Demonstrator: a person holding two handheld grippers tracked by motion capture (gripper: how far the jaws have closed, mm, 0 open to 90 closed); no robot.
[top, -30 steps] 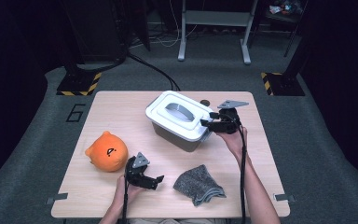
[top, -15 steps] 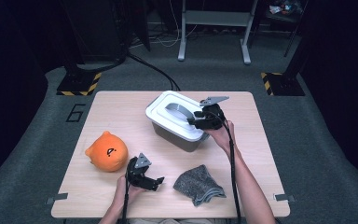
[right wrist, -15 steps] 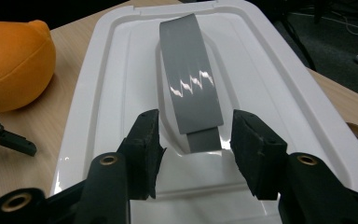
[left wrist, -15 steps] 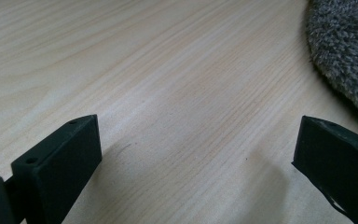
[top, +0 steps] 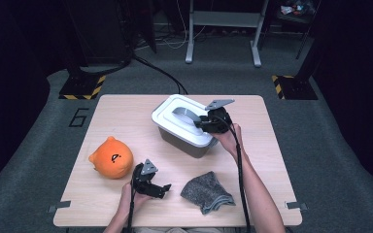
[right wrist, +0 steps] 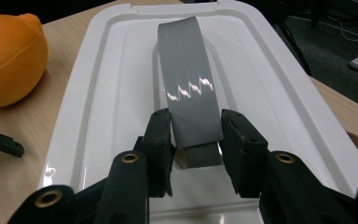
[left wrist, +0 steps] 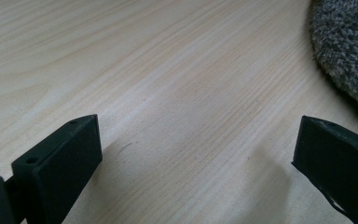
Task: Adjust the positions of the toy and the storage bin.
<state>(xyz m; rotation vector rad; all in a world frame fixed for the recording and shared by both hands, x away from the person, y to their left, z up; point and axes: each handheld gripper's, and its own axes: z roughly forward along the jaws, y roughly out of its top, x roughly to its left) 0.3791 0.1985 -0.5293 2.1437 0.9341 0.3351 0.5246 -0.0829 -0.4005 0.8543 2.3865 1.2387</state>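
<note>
Since a second ago, the right gripper (top: 205, 121) has slid leftward in the high view, from beside the right edge of the white lidded box (top: 184, 127) to over its lid, and its jaws have just been closing with the grey handle (right wrist: 191, 88) between them. In the right gripper view the two black jaws sit against either side of the handle's near end, clenched on that grey strap, which arches up the middle of the white lid (right wrist: 102, 93). The box stands at the centre of the wooden table (top: 126, 111) in the high view, slightly above the middle of the frame. The left gripper (top: 156, 190) rests low at the bottom centre-left of that view, unmoved, with its jaws spread wide and nothing between them; the left gripper view shows bare wood between the two jaws. A grey cloth (top: 206, 191) lies just to its right, at the bottom centre, and reaches into the upper right corner of the left gripper view. An orange plush toy (top: 110, 158) sits at the left of the table, well apart from the box.
</note>
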